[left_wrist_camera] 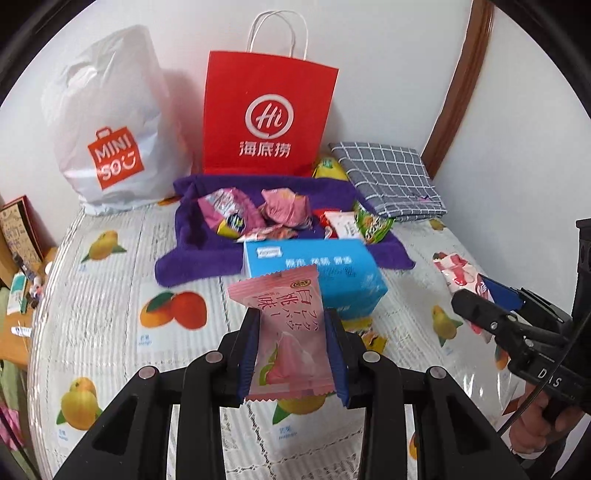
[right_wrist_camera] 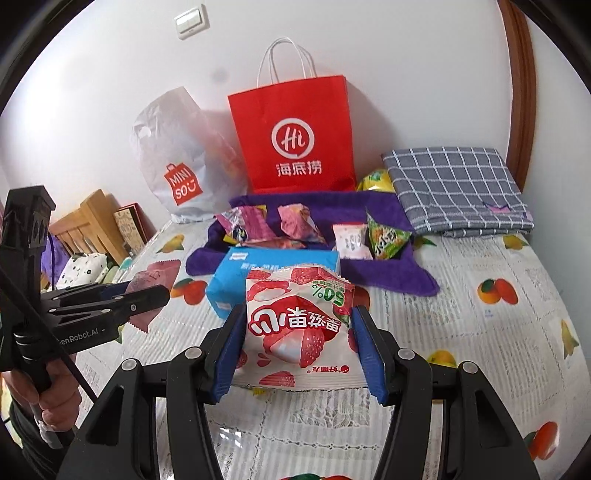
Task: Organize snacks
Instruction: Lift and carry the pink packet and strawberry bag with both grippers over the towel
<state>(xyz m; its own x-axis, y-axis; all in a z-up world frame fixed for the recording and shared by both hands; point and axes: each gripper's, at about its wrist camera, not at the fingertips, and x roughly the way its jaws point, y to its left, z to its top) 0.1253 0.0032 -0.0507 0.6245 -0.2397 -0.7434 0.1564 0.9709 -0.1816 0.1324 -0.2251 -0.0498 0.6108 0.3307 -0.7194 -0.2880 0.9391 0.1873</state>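
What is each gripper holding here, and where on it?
The left gripper pinches a pink peach snack packet across its side edges. The right gripper clamps a red-and-white lychee packet by its two sides.

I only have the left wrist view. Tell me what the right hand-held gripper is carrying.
Observer: The right hand-held gripper is shut on a red-and-white lychee snack pack.
Operator: Report anything on the wall that I cannot see.
Observer: A white light switch sits up and left of the red paper bag.
Operator: Say what is left of the table.
Observer: A wooden headboard stands there, beyond the left hand-held gripper.
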